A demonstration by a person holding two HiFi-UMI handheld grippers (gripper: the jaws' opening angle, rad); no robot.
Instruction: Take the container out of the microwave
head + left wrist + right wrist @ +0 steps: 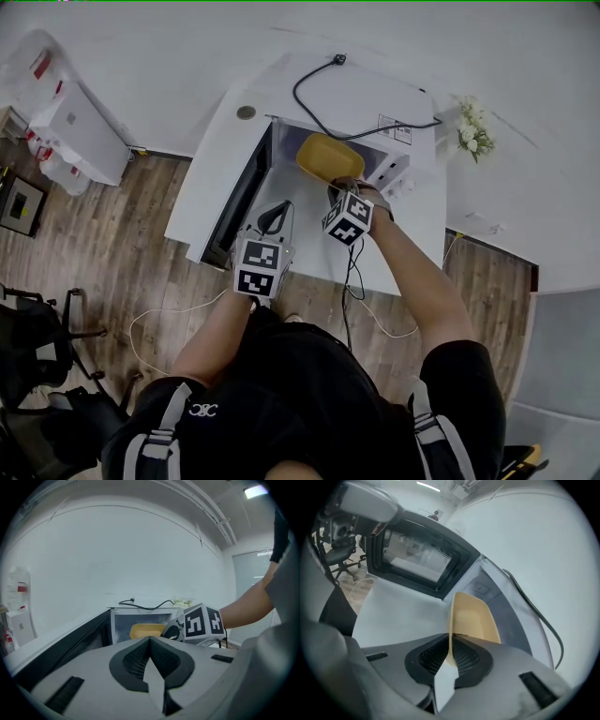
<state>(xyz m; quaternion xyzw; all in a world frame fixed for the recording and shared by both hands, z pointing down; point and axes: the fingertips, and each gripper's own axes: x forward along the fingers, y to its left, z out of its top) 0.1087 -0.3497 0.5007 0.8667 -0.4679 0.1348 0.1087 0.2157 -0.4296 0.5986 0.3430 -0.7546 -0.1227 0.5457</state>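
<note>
Container (330, 157) at microwave (375, 103) mouth, near rim pinched tight in right gripper (451, 641) fingers, long axis running straight away from them. Left gripper (150, 641) fingers closed on nothing, beside open door (239, 192). Right hand's job, I'd say.

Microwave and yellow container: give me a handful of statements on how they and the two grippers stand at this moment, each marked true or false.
1. The door of the microwave stands open. True.
2. The right gripper has its jaws shut on the rim of the yellow container. True.
3. The left gripper also grips the container. False: its jaws are together with nothing between them, and it is short of the microwave's opening.
4. A black cable lies on top of the microwave. True.
5. The container is full of food. False: the right gripper view shows its inside bare.
</note>
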